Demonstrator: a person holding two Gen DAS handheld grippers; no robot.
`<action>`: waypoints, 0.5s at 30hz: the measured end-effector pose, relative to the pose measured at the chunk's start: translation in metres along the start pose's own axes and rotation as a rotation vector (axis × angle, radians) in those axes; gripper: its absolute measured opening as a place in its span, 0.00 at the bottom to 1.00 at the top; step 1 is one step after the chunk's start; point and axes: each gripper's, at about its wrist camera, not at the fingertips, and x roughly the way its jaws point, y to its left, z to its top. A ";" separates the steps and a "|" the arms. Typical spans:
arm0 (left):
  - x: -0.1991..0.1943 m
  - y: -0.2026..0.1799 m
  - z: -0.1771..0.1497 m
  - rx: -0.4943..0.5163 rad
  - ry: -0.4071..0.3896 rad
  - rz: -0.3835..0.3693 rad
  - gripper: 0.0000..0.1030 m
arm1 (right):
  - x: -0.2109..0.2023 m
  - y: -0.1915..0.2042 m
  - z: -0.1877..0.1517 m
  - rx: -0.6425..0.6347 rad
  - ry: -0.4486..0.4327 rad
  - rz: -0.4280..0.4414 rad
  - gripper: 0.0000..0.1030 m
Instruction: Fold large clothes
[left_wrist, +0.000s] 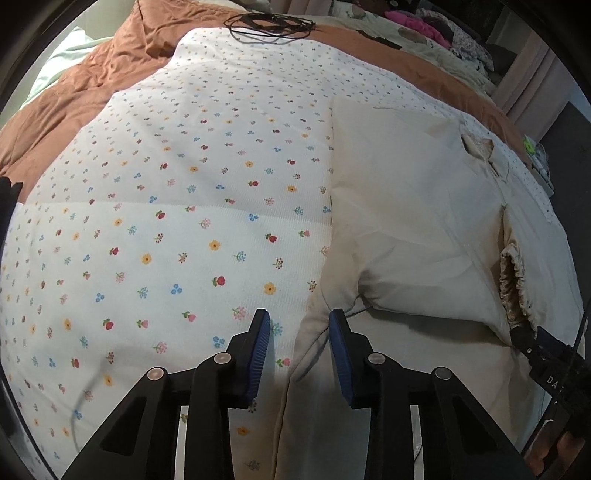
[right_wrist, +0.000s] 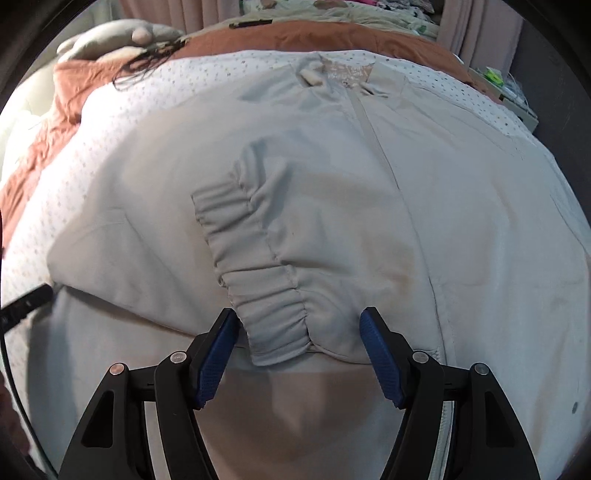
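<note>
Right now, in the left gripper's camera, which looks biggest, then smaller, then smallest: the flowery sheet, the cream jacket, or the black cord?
1. flowery sheet, it fills most of the picture.
2. cream jacket, it covers the right side.
3. black cord, a small loop far off, so distance shrinks it too.

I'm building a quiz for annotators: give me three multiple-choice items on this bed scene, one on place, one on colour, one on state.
1. The cream jacket lies on:
A a floral sheet
B a wooden floor
C a chair

2. The blanket beyond the sheet is:
A green
B rust-brown
C black

3. The right gripper is:
A shut on a hanger
B shut, empty
C open around the sleeve cuff

Answers: 1 A, the floral sheet spreads beneath it. 2 B, rust-brown folds. 3 C, the sleeve cuff sits between the spread pads.
</note>
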 end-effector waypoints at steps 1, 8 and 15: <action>0.001 0.000 0.000 -0.003 -0.001 0.003 0.33 | 0.000 -0.001 0.001 -0.001 -0.003 0.001 0.66; 0.001 -0.008 -0.003 0.040 -0.013 0.051 0.25 | -0.020 -0.051 0.002 0.160 -0.068 0.083 0.32; 0.000 -0.002 -0.001 0.012 -0.009 0.058 0.26 | -0.051 -0.147 -0.006 0.465 -0.205 0.066 0.33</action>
